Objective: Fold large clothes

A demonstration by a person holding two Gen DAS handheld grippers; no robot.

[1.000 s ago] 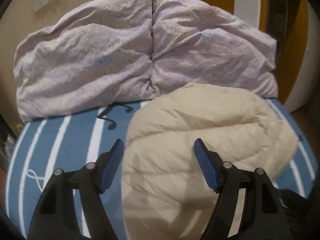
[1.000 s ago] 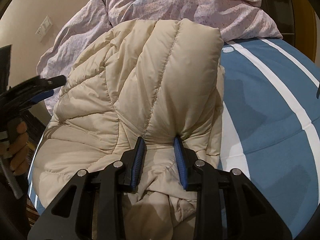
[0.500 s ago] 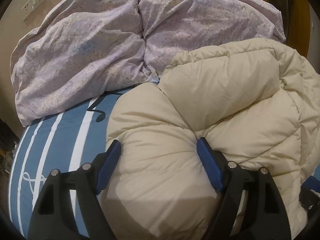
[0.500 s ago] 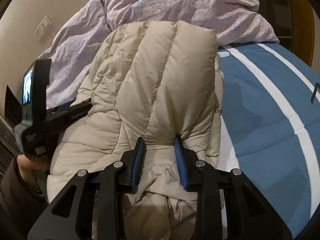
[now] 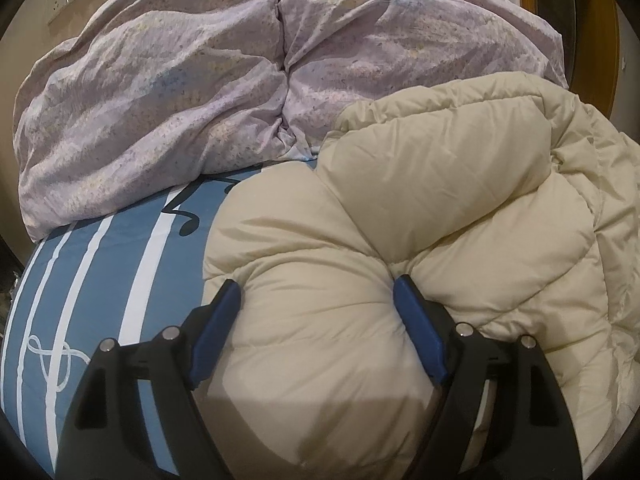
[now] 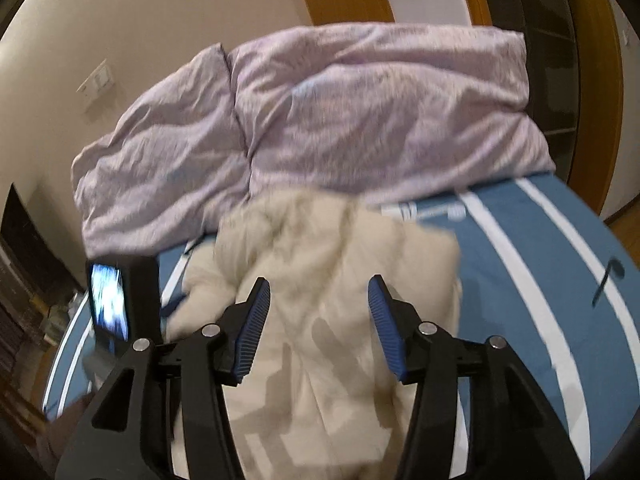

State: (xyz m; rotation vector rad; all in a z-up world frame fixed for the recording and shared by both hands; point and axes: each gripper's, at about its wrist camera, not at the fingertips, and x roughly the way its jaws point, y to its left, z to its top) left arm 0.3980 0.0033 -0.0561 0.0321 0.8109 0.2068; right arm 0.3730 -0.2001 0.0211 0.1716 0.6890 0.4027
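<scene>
Fingers [image 6: 256, 320] of the right gripper [image 6: 318, 322] have just been opening, nothing between them; left gripper [image 5: 316, 332] fingers stand apart, straddling a puffy bulge. Cream down jacket [image 5: 420, 240] lies folded on the striped bed [image 5: 92, 288]. Risk: released padding springs back, undoing the fold.
</scene>
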